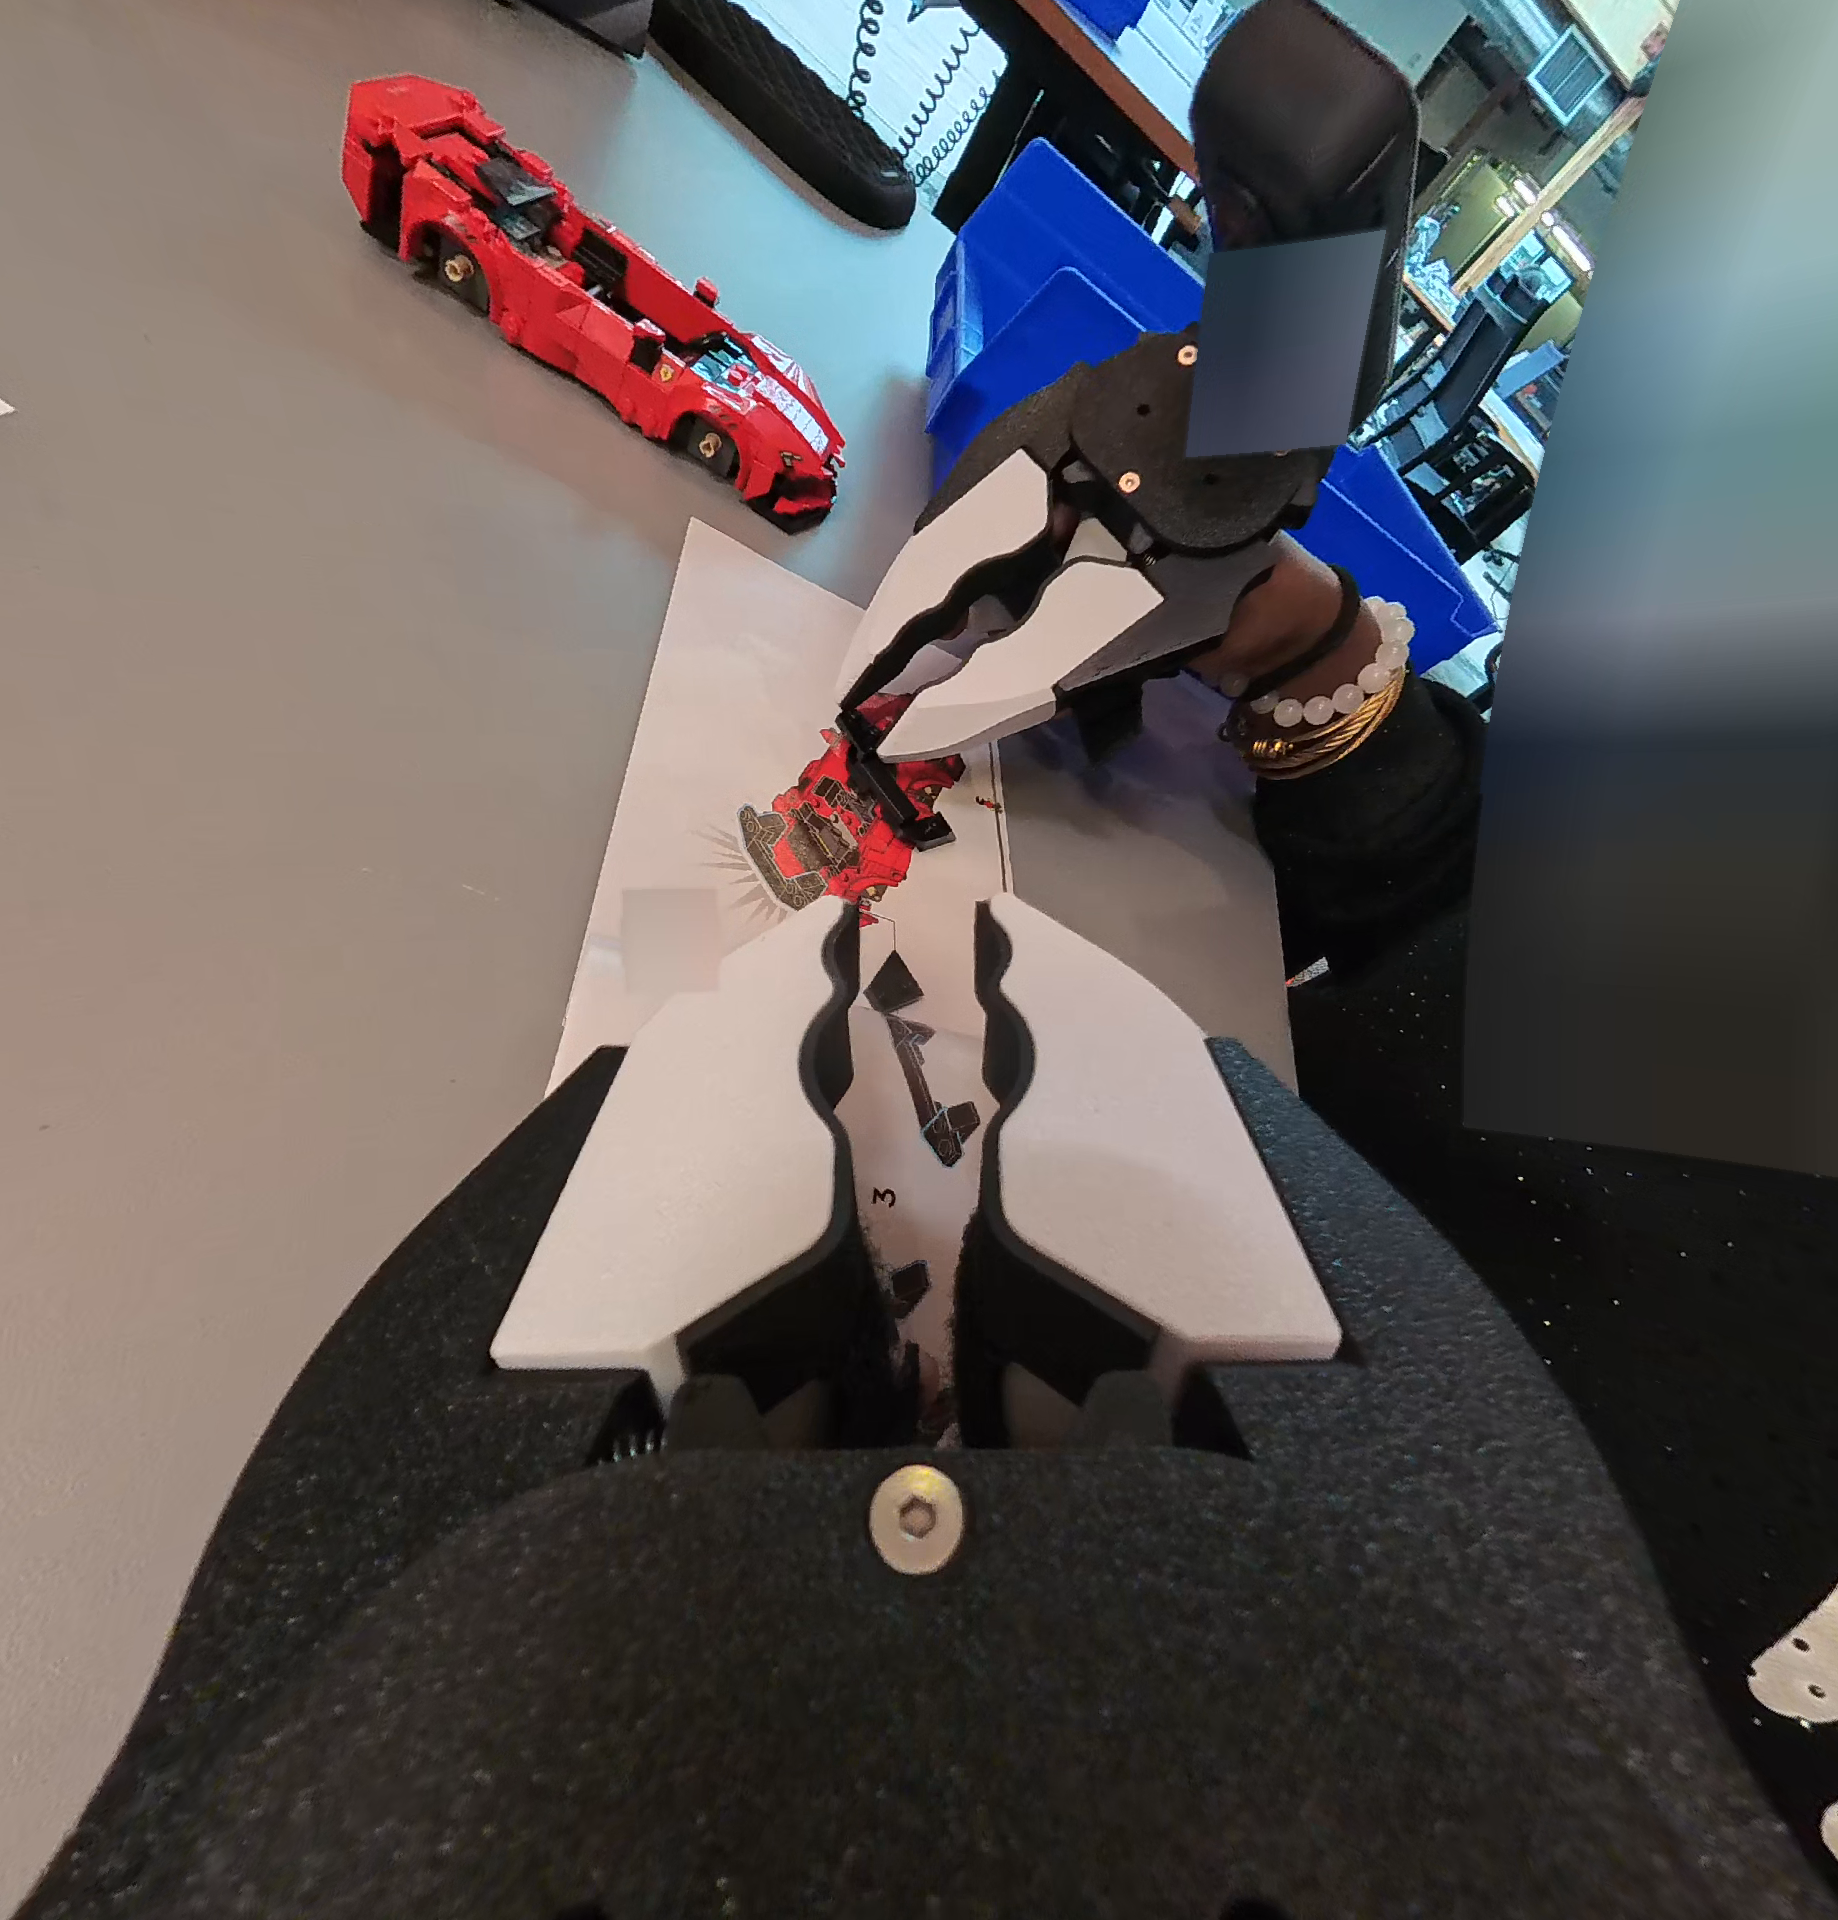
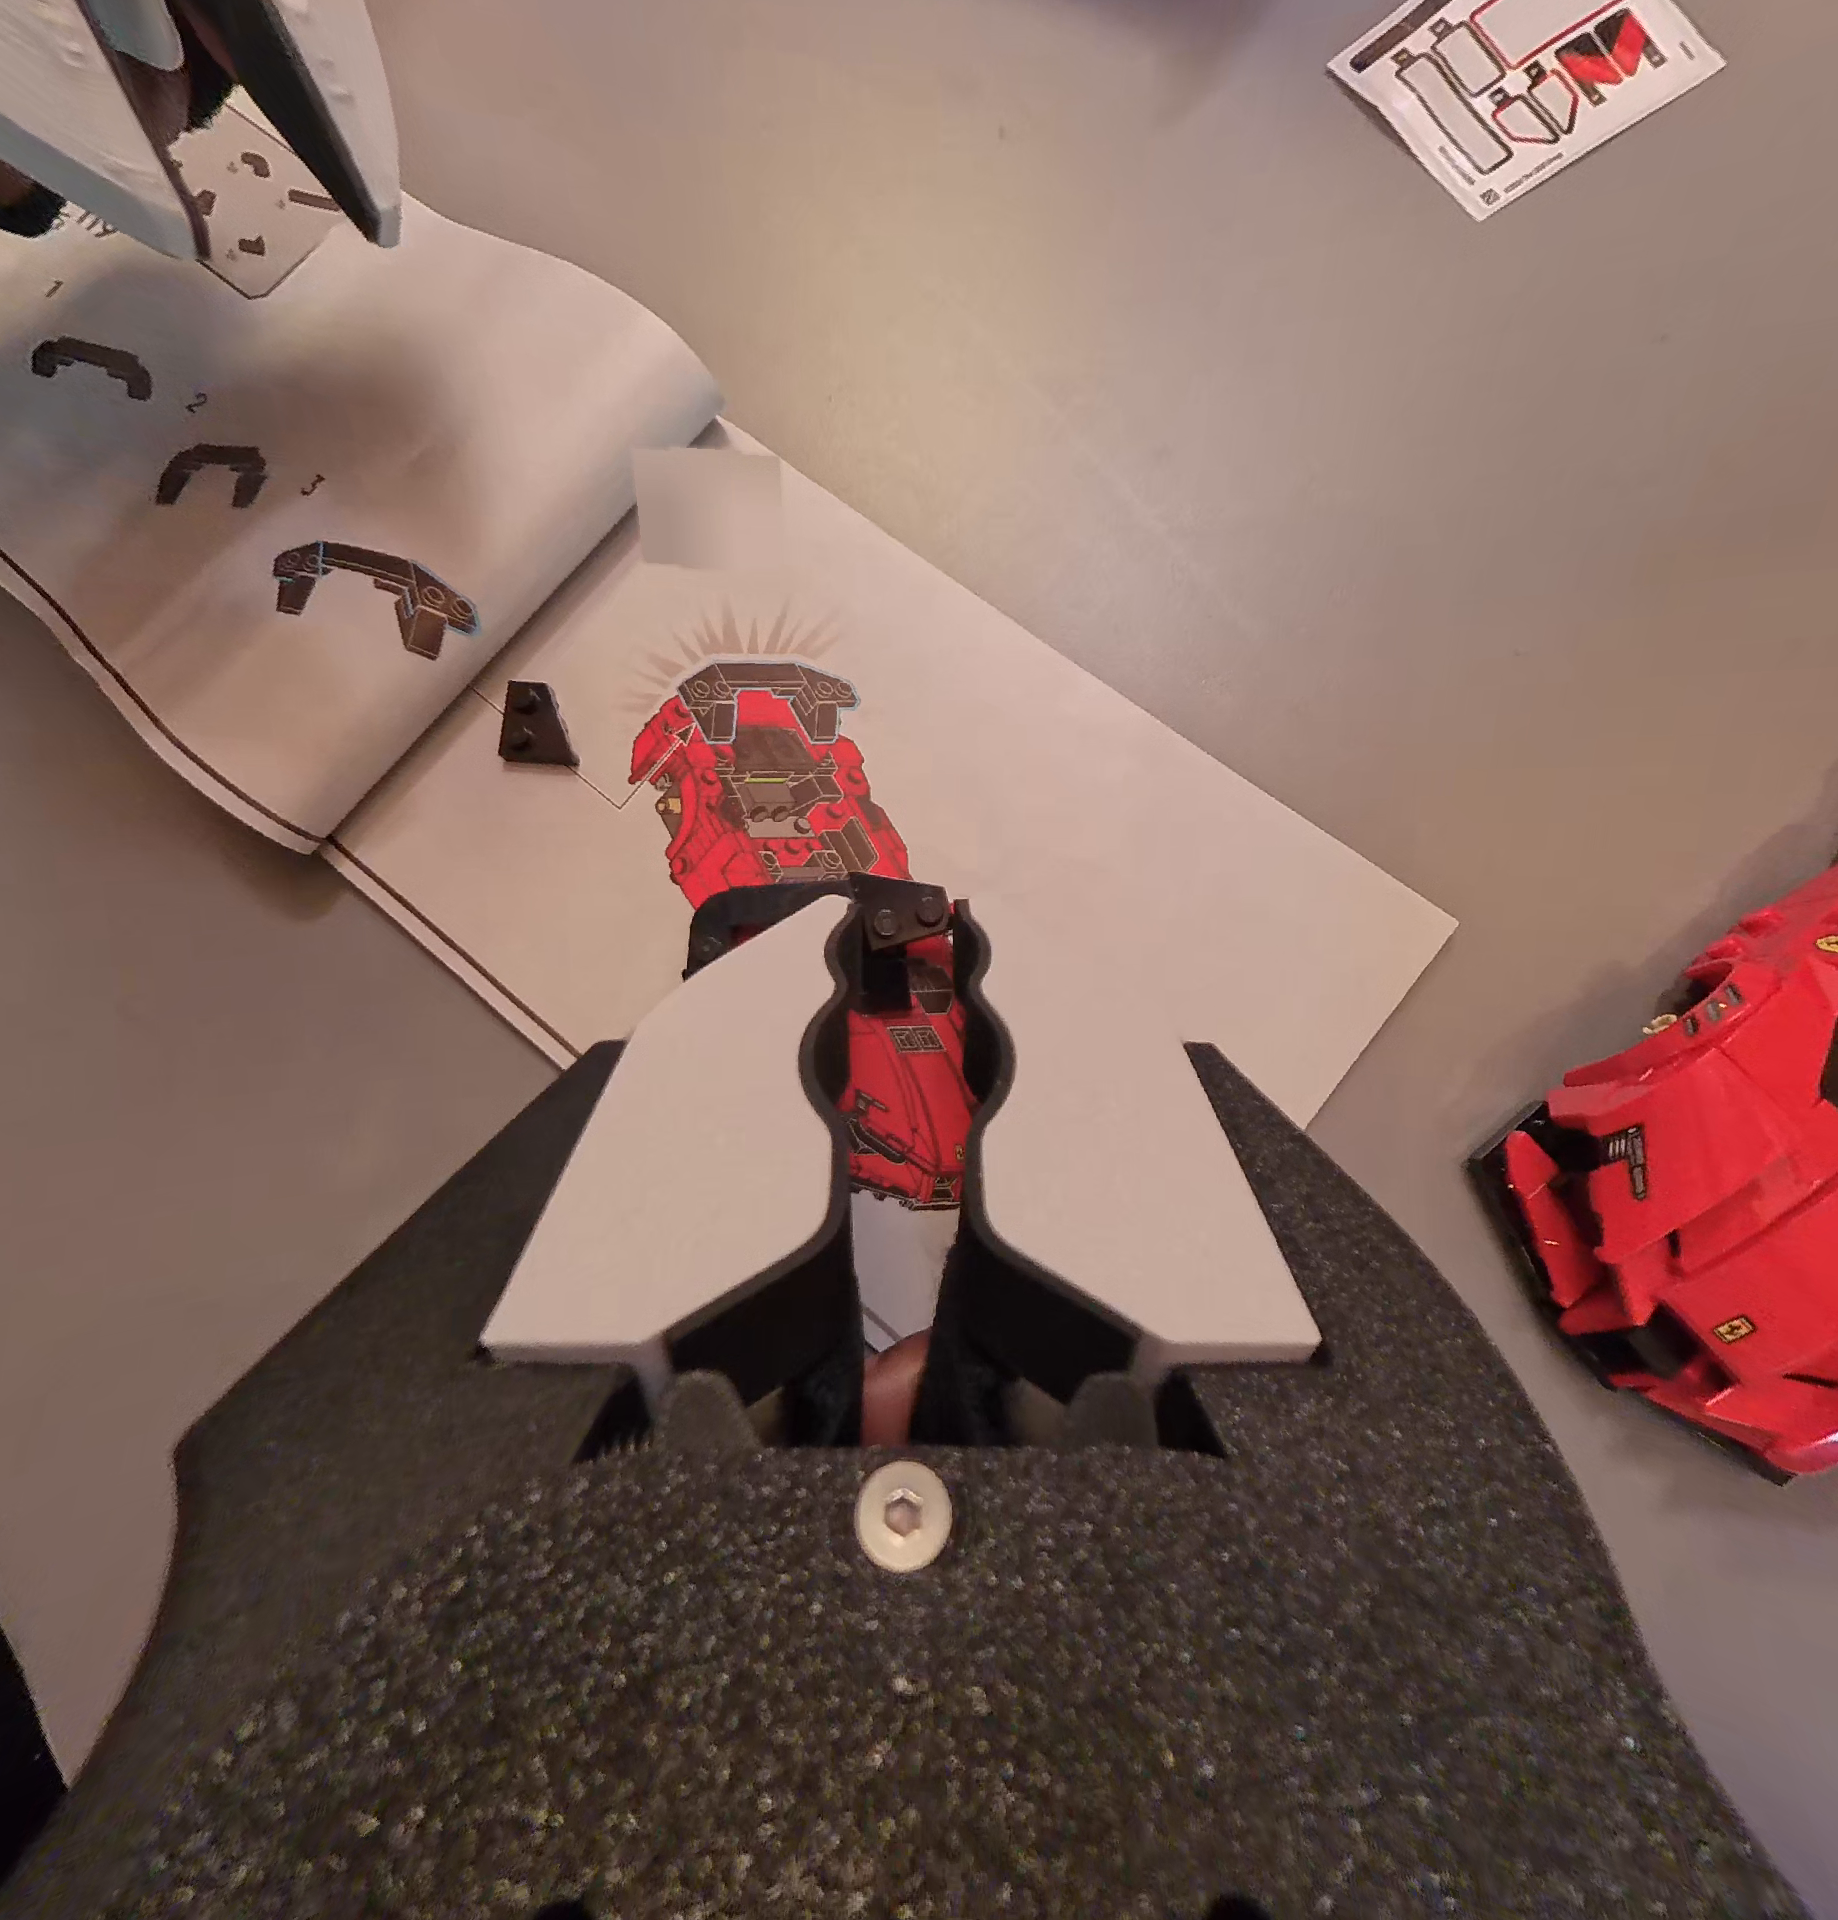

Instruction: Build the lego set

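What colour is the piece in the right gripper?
Black piece in the right gripper; right wrist view shows it best.

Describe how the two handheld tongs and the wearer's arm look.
Both the left tongs and right tongs have white angular fingers with wavy black inner pads, on grainy black bodies with a silver hex screw. The arm wears a black sleeve, white bead bracelet and gold bangles.

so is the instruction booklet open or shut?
Open: the instruction booklet lies spread on the table, both pages showing, left page curling up.
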